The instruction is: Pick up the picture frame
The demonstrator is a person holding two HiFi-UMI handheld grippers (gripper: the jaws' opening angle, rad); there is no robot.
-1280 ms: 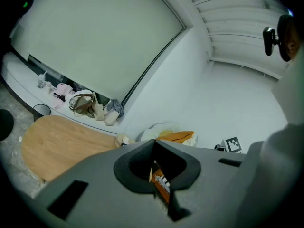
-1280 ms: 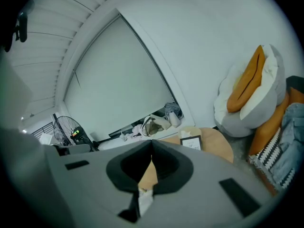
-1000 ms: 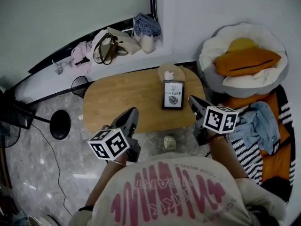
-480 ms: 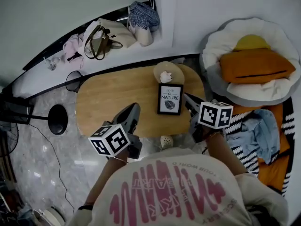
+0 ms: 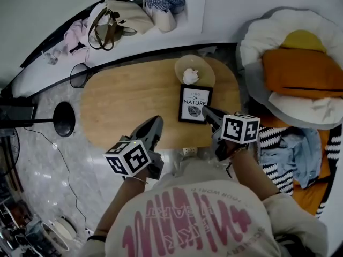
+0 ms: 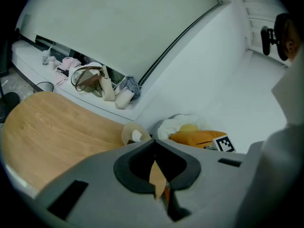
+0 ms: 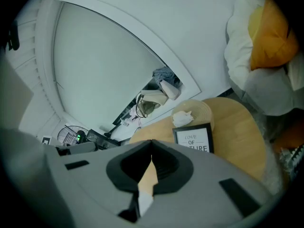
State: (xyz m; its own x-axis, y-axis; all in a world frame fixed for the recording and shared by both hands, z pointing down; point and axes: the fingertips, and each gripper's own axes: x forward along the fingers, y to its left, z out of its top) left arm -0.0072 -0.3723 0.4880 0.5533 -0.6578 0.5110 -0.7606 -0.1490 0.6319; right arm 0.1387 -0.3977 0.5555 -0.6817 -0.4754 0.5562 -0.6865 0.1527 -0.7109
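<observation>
Picture frame (image 5: 194, 104): lay flat on wooden table (image 5: 134, 106), long axis running away from person. Right gripper (image 5: 206, 111) nearer, just beside its right edge; left gripper (image 5: 155, 122) farther. Both jaws were together, empty.

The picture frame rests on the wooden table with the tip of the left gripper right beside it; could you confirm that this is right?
Not quite: it is the right gripper whose tip is beside the picture frame, at its near right corner. The left gripper is off to the frame's left, over the near edge of the wooden table. The head view shows this; the frame does rest on the table.
</observation>
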